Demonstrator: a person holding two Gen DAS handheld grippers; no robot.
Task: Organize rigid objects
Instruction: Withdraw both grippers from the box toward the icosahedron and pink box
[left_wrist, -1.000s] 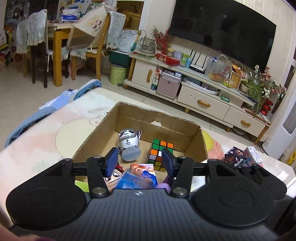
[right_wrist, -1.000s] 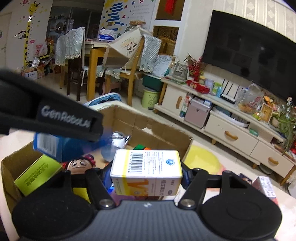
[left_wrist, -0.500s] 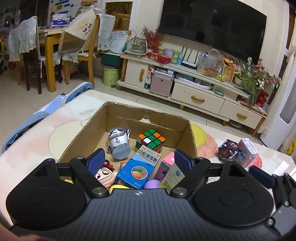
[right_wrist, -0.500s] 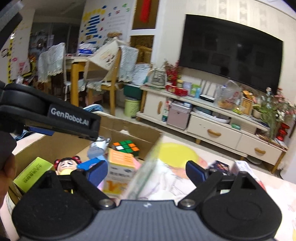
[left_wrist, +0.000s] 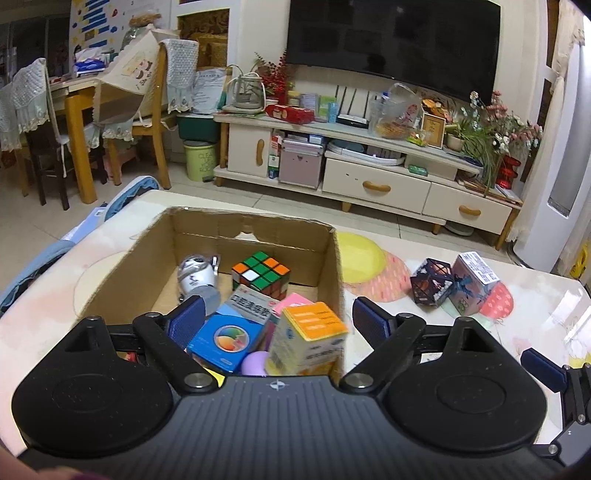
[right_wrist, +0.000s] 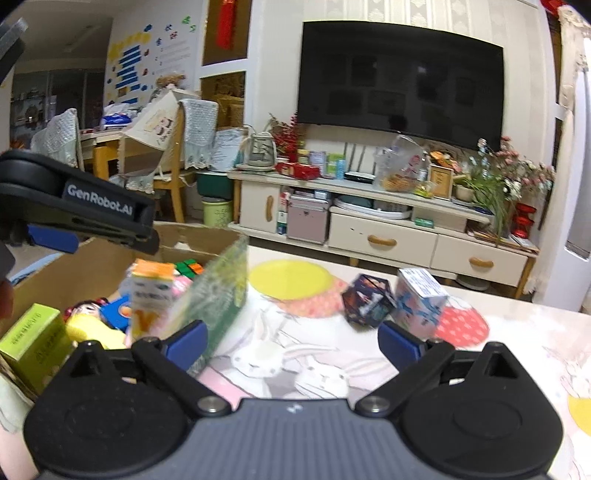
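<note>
Left wrist view: left gripper spread wide, empty, above cardboard box containing orange-topped carton and puzzle cube. Right gripper opening, nothing between; two small boxes on table, beside the cardboard box.

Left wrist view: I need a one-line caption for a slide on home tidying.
Open left gripper above a cardboard box holding toys and cartons; two small boxes remain on the table.

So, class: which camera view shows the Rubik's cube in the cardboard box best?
The left wrist view: the Rubik's cube sits unobstructed and sharp inside the cardboard box, top and two sides visible. The right wrist view shows only a blurred sliver of it behind the orange-topped carton.
</note>
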